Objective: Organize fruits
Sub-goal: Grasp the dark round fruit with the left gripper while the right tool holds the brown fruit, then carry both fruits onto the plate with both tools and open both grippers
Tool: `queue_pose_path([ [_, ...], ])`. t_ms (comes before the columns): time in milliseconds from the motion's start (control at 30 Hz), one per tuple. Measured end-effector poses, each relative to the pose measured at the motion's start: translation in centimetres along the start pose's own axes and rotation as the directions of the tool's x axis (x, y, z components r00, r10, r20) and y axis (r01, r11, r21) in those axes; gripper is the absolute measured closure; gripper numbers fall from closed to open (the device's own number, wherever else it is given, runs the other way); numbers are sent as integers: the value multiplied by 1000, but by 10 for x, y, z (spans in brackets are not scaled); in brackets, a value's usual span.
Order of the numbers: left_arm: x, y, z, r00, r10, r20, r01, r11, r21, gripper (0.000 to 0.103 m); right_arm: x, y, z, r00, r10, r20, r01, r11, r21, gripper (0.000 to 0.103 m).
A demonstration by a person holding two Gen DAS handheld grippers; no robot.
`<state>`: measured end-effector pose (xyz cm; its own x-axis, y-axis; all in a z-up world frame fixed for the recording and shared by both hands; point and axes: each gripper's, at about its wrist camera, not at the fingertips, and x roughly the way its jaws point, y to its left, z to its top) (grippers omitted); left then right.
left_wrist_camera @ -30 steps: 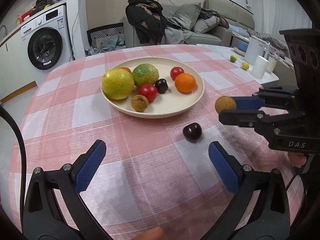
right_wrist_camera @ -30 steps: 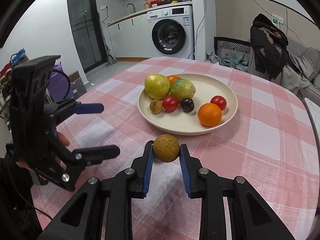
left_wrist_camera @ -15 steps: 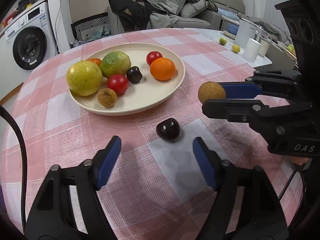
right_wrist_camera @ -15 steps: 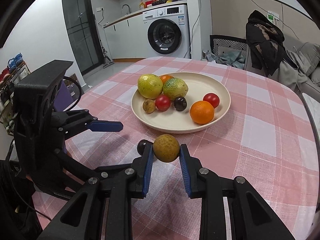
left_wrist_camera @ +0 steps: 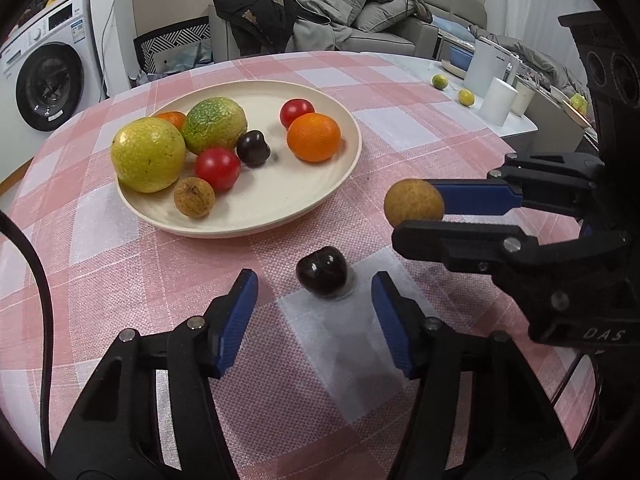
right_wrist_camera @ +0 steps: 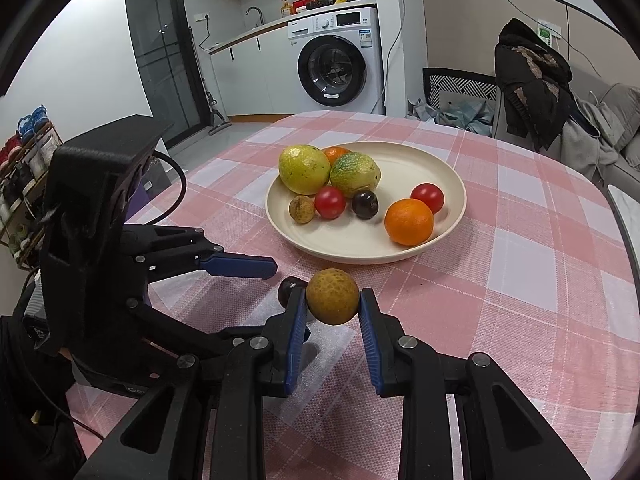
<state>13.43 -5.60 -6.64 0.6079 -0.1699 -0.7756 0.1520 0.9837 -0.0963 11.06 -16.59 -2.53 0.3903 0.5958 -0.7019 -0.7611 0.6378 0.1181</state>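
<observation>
Two grippers: right gripper around longan, left gripper apparently flanking cherry.

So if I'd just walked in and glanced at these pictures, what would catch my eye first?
Probably the cream plate heaped with bright fruit in the middle of the pink checked tablecloth. Next, the right gripper pinching a small round tan fruit in the air just short of the plate. Then the left gripper, open around a dark cherry lying on the cloth.
</observation>
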Motion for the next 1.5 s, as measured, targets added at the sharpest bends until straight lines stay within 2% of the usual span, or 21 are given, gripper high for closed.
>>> queue_pose_path([
  [200, 3, 1, 4, 1000, 7, 4, -7, 1000, -12, 53, 0, -1, 0, 1000, 2, -1, -2, 1000, 1, 76],
  [300, 4, 1, 5, 1000, 20, 3, -20, 1000, -7, 59, 0, -3, 0, 1000, 2, -2, -2, 1000, 9, 76],
  [400, 3, 0, 4, 1000, 15, 6, -15, 1000, -2, 69, 0, -3, 0, 1000, 2, -2, -2, 1000, 10, 76],
  [467, 3, -2, 5, 1000, -12, 7, 12, 1000, 10, 80, 0, -3, 0, 1000, 3, -2, -2, 1000, 9, 76],
  [900, -6, -1, 1, 999, -31, 35, 30, 1000, 6, 80, 1, -4, 0, 1000, -3, -2, 3, 1000, 15, 76],
  [1067, -20, 4, -5, 997, -20, 80, 19, 1000, 5, 80, 0, -8, 0, 1000, -9, 5, 9, 1000, 29, 76],
  [1300, -49, 17, -8, 984, 4, 176, -3, 1000, -9, 80, -1, -10, -1, 1000, -13, 20, 12, 999, 34, 76],
  [1500, -56, 23, -6, 979, 17, 205, -12, 1000, -25, 80, -4, -9, -1, 998, -32, 45, 30, 999, 26, 76],
])
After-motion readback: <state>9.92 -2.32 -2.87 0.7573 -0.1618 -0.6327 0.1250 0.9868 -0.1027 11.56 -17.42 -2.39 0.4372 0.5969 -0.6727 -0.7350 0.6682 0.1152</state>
